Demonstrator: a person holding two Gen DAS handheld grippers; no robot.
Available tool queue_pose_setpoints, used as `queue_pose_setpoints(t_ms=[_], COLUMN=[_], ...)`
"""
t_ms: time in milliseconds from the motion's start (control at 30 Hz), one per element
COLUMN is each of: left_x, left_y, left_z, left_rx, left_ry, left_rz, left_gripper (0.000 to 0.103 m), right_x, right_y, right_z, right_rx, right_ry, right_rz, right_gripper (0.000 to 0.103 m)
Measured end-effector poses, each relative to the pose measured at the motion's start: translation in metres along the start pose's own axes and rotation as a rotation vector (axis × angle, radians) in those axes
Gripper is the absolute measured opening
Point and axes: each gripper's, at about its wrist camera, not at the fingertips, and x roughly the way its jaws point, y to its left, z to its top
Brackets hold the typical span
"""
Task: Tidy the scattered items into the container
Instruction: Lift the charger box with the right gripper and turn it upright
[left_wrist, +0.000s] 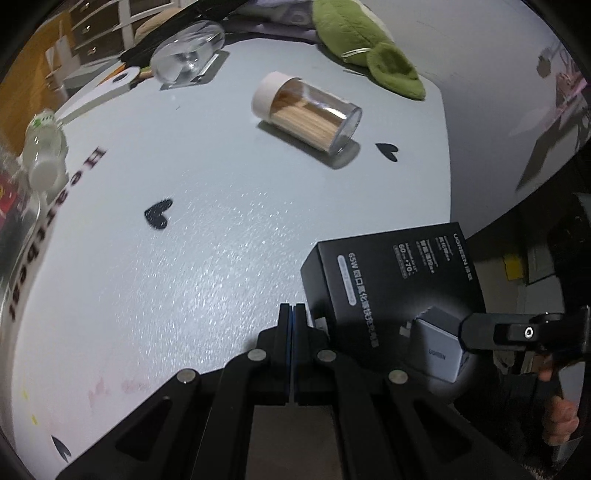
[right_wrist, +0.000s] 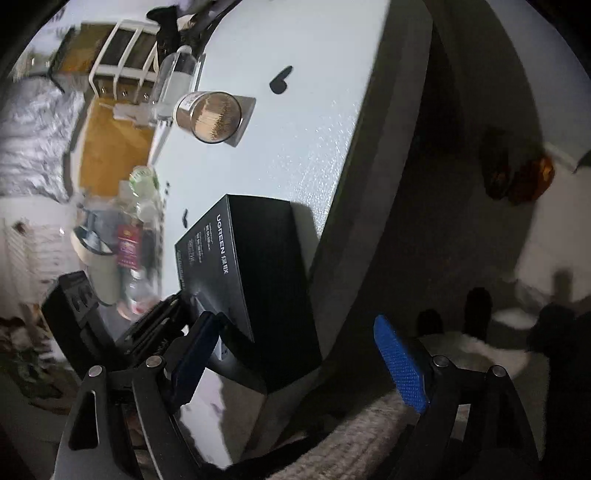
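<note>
Left wrist view, left to right:

- Small bottle (left_wrist: 45, 147): white cap, green-printed label, lying at the far left edge of the tabletop (left_wrist: 207, 236).
- Tabletop: pale grey, printed with black hearts and dark lettering along its left rim.
- Glass (left_wrist: 188, 51): clear, on its side on a grey mat, top left.
- Left gripper (left_wrist: 294, 321): black, bottom centre; fingers (left_wrist: 284, 325) pressed together with nothing between them, tips low over bare tabletop just left of the box.
- Jar (left_wrist: 306, 110): clear, white lid, filled with thin wooden sticks, lying on its side in the upper middle, well apart from the box.
- Plush toy (left_wrist: 365, 40): green, at the top edge of the tabletop.
- Box (left_wrist: 395, 291): black, "UGREEN" print and a charger picture, at the lower right corner of the tabletop, partly over the edge.
- Right gripper: one black finger (left_wrist: 480, 328) reaches in from the right across the box's pictured face; a hand (left_wrist: 561, 421) grips the handle below.

Right wrist view, left to right:

- Cluttered items at left, blurred; whether a container is among them cannot be told.
- Box (right_wrist: 258, 266): near the tabletop edge.
- Right gripper (right_wrist: 295, 354): fingers spread wide; the dark-padded left finger (right_wrist: 195, 350) lies by the box's near corner, contact unclear; the blue-padded right finger (right_wrist: 400, 365) stands clear beyond the tabletop edge.
</note>
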Motion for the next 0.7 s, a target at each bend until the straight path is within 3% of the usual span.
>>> queue_pose_setpoints(t_ms=[333, 567, 700], left_x=[0.006, 0.008, 0.005], left_y=[-0.011, -0.015, -0.017], left_z=[0.012, 0.02, 0.02], left_rx=[0.067, 0.075, 0.084], left_ry=[-0.018, -0.02, -0.022], left_rz=[-0.005, -0.007, -0.006], left_gripper=[0.0, 0.0, 0.0], right_x=[0.014, 0.004, -0.002], right_y=[-0.012, 0.0, -0.005], right_z=[0.009, 0.01, 0.006], right_rx=[0.073, 0.049, 0.062], right_ry=[0.036, 0.01, 0.001], right_rz=[0.228, 0.228, 0.232], right_gripper=[0.086, 0.084, 0.072])
